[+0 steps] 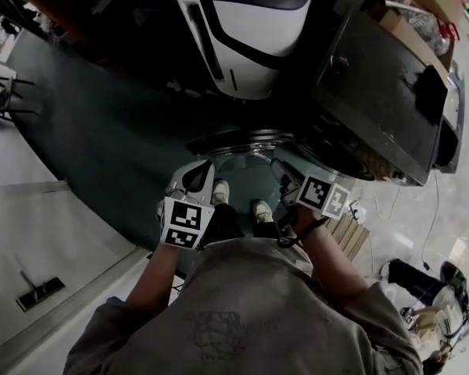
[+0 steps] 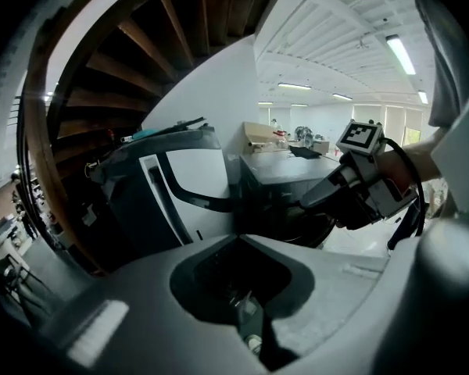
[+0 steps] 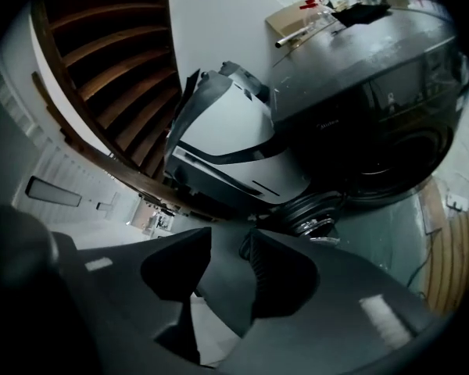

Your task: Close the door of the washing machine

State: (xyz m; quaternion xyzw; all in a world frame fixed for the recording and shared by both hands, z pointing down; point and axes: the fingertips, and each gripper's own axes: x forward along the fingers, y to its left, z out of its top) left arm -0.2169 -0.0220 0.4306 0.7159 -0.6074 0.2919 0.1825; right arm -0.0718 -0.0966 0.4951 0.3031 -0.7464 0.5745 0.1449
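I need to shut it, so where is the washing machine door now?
Head view, centre: the door stands open just beyond the right gripper, left of the dark washing machine.

Black-and-white square markers cover the cubes on my left gripper (image 1: 202, 170) and right gripper (image 1: 280, 169). The washing machine (image 1: 375, 92) is dark grey and its door (image 1: 238, 141) silver-rimmed. The floor mat (image 1: 102, 131) is dark green.

Washing machine (image 1: 383, 92) at right, bulky appliance (image 1: 250, 30) to its left. Door (image 1: 242, 141) swung out in front, just ahead of left gripper (image 1: 197, 180) and right gripper (image 1: 285, 180).
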